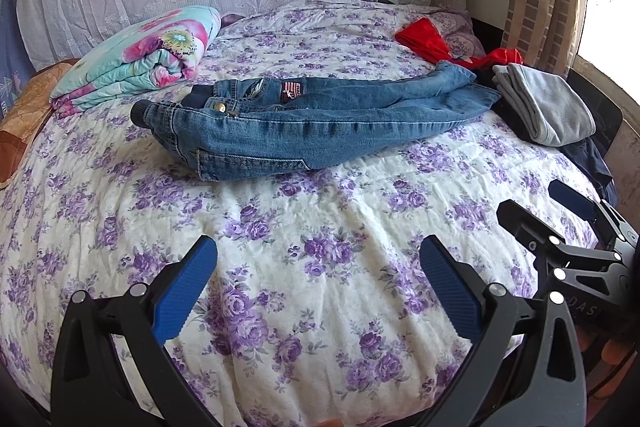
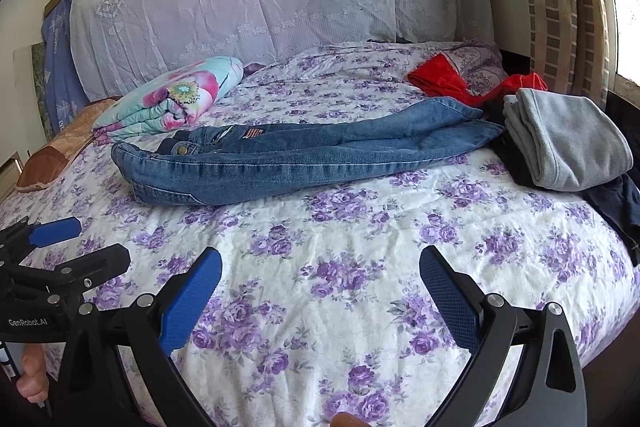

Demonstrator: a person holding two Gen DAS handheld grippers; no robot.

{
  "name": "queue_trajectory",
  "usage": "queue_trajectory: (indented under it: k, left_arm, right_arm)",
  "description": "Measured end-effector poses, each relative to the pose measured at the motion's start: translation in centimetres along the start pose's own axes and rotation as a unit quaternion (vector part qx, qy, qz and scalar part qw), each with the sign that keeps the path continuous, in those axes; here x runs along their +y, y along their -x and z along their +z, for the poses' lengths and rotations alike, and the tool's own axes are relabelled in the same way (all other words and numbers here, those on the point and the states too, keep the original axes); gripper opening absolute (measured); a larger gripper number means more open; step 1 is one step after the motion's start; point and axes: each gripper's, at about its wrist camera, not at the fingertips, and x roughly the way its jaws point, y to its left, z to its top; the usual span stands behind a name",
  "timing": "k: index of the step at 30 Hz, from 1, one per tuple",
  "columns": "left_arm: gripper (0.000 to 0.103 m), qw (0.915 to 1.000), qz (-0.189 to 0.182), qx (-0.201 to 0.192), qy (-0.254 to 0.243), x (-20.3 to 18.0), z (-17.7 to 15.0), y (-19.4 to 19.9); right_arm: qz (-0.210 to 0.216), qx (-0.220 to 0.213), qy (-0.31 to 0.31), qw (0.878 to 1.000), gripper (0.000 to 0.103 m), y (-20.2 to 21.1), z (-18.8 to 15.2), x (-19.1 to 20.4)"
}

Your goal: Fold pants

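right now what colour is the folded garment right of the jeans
Light grey garment, beside the jeans hems; clearest in the right wrist view.

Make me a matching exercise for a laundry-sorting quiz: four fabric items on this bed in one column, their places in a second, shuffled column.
Items:
1. jeans
2. grey garment
3. red garment
4. floral quilt

Places:
A. folded at the bed's right edge, on dark clothes
B. rolled up at far left
C. stretched across the bed's middle
D. far right, beside the pillow

Pairs: 1-C, 2-A, 3-D, 4-B
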Motion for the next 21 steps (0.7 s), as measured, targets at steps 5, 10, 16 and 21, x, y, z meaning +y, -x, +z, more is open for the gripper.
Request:
queue_trajectory:
  k: [5, 10, 16, 21]
  left_arm:
    - [0.099, 1.0000, 0.000, 0.000, 0.000, -0.01, -0.03, -0.04]
    - [0.099, 1.0000, 0.000, 0.000, 0.000, -0.04, -0.01, -0.04]
    - [0.099, 1.0000, 0.001, 0.000, 0.000, -0.13, -0.03, -0.12]
    - [0.099, 1.0000, 0.001, 0.000, 0.000, -0.16, -0.05, -0.14]
  right_arm:
    - [0.000, 0.000, 0.000, 1.000, 0.100, -0.02, -0.02, 0.04]
    - [0.000, 0.000, 0.004, 1.000, 0.100, -0.07, -0.10, 0.38]
    - [0.000, 0.000, 0.004, 1.000, 0.100, -0.07, -0.11, 0.38]
    - [0.001, 0.000, 0.008, 1.000, 0.100, -0.16, -0.11, 0.54]
